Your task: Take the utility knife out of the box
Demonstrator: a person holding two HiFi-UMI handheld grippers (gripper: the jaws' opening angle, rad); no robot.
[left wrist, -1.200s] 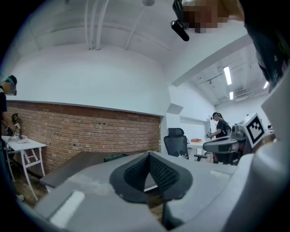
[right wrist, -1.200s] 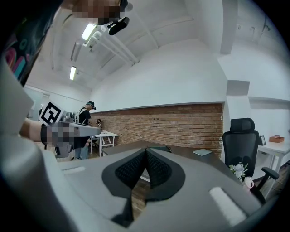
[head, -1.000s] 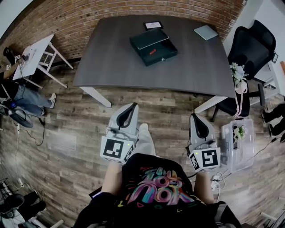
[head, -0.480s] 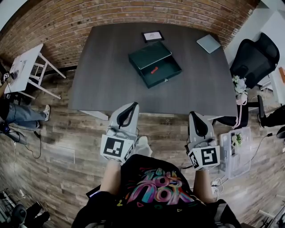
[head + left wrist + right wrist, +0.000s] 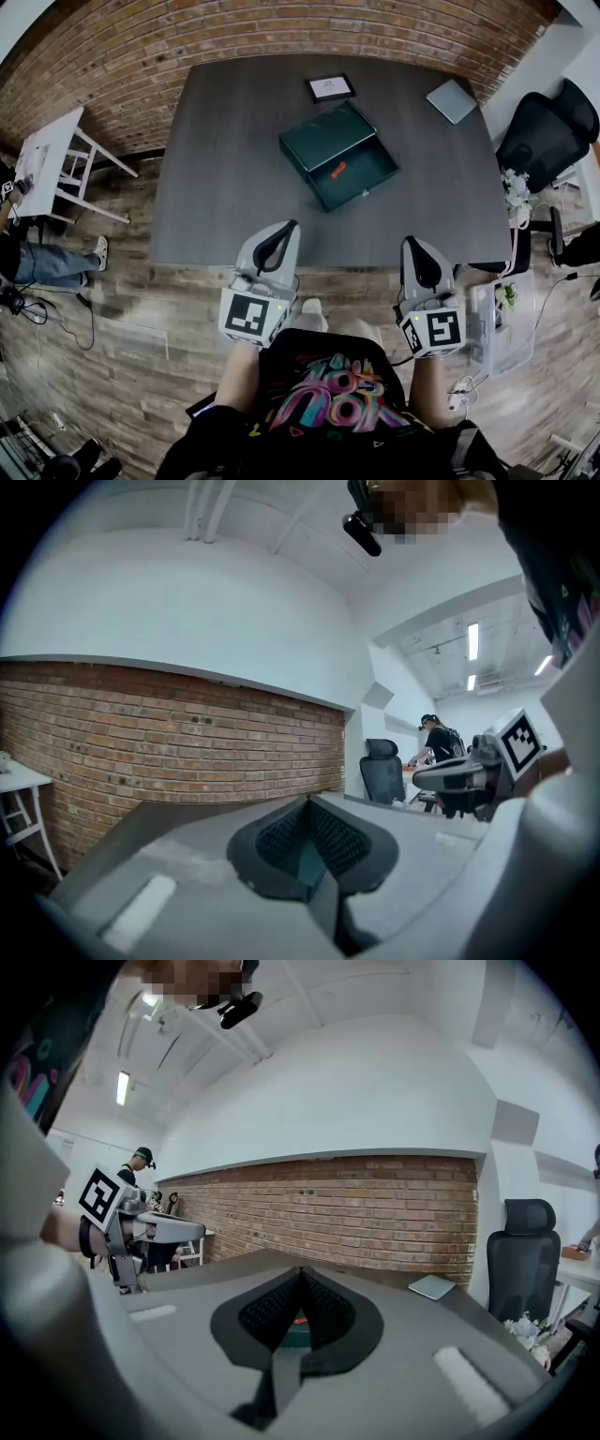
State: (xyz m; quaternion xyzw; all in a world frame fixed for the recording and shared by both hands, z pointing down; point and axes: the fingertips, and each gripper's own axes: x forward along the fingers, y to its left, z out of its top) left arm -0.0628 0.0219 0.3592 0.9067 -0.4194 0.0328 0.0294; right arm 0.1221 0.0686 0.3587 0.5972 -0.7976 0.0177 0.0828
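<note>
An open dark green box (image 5: 328, 141) lies on the dark grey table (image 5: 216, 169), its tray pulled toward me. A small red utility knife (image 5: 337, 170) rests inside the tray. My left gripper (image 5: 286, 228) hovers at the table's near edge, shut and holding nothing. My right gripper (image 5: 417, 246) is level with it to the right, also shut and empty. Both are well short of the box. In the left gripper view the left gripper (image 5: 307, 803) has its pads together. In the right gripper view the right gripper (image 5: 300, 1274) points at the box (image 5: 296, 1332).
A framed card (image 5: 329, 88) and a grey notebook (image 5: 452, 99) lie at the table's far side. A black office chair (image 5: 553, 131) and a clear plastic bin (image 5: 497, 323) stand to the right. A white side table (image 5: 47, 150) stands left, by the brick wall (image 5: 281, 33).
Both grippers and I have moved forward to the table's near edge. The box and knife now sit closer and lower in the head view. Both grippers stayed shut.
</note>
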